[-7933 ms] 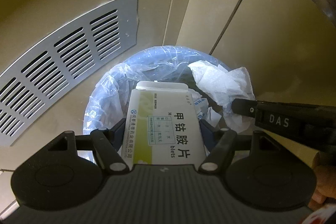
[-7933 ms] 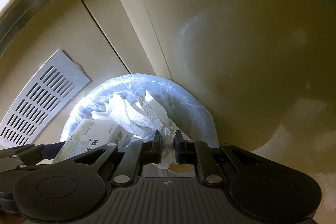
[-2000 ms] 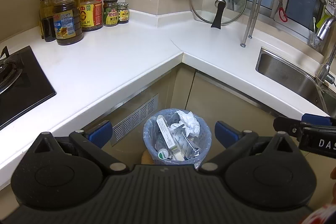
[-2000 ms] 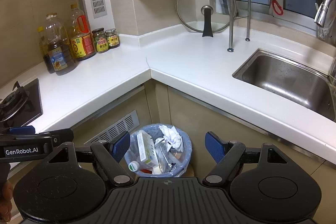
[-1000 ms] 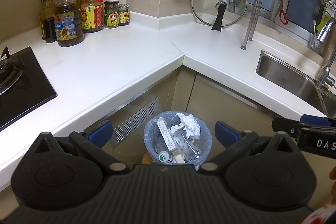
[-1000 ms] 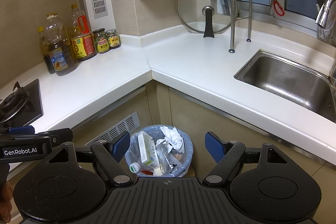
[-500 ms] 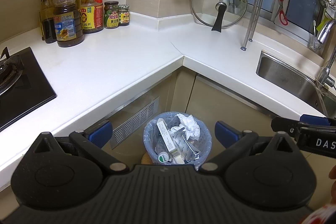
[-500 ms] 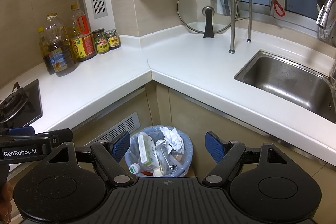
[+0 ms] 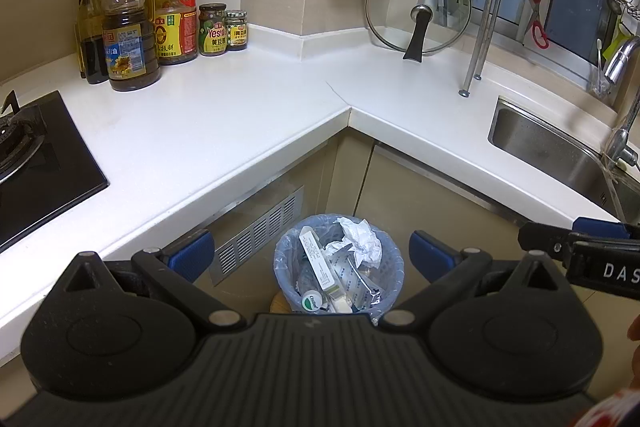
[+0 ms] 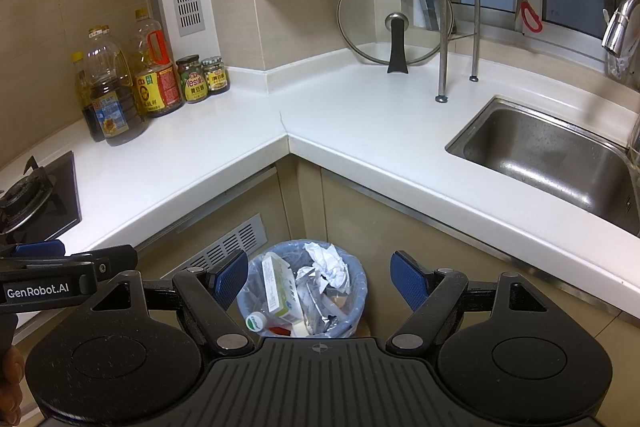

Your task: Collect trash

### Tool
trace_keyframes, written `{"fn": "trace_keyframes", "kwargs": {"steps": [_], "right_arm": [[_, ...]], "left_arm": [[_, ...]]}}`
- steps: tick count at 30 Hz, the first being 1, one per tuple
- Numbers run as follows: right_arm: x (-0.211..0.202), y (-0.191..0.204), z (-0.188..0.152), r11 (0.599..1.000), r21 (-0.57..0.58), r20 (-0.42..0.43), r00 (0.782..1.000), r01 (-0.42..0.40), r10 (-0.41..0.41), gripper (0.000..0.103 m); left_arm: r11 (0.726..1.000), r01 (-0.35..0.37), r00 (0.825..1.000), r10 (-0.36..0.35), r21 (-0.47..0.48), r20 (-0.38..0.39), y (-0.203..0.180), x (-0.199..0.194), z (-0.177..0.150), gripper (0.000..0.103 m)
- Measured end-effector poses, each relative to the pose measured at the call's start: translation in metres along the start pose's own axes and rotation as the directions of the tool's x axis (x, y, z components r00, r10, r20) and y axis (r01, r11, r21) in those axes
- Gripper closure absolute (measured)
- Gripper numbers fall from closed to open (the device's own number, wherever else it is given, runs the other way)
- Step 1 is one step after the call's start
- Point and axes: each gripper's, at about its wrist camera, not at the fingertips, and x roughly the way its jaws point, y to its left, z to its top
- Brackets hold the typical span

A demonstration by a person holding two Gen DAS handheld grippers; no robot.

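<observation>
the left gripper (image 9: pixel 312 255) fills the bottom of the left wrist view, its blue-padded jaws spread wide with nothing between them. the right gripper (image 10: pixel 319 279) fills the bottom of the right wrist view, jaws likewise spread wide and empty.

seen through the gap of each pair of jaws, low in the centre of the frame, is a trash bin (image 9: pixel 384 291) lined with a pale blue plastic bag, standing on the floor in the inner corner of the cabinets. inside it lie a white and green medicine box (image 10: pixel 280 287) on edge toward the left, a crumpled white tissue (image 10: pixel 329 265) toward the upper right, a small bottle with a green and white cap (image 10: pixel 256 321) at the lower left, and silvery blister packs (image 10: pixel 320 311) in the middle.

a slotted metal vent (image 9: pixel 258 235) sits in the cabinet face just left of the bin. the white l-shaped countertop (image 9: pixel 224 119) spans the middle of both frames. at upper left stand oil bottles (image 9: pixel 128 39) and two jars (image 9: pixel 222 29); a black gas stove (image 9: pixel 36 167) is at the left edge. a glass pot lid (image 9: pixel 418 7) leans upright at upper centre, a steel sink (image 10: pixel 556 155) lies at the right, and red scissors (image 10: pixel 524 1) hang at upper right.
</observation>
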Motion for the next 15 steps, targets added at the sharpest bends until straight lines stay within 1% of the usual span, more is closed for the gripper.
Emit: {"fn": "trace_keyframes", "kwargs": {"steps": [15], "right_arm": [[0.0002,0.0006,-0.0003,1.000,0.000,-0.001,1.000,0.001,-0.001,0.025]], "left_arm": [[1.000,0.003,1.000,-0.003,0.002,0.014,-0.0003,0.0016,0.0033,0.000]]}}
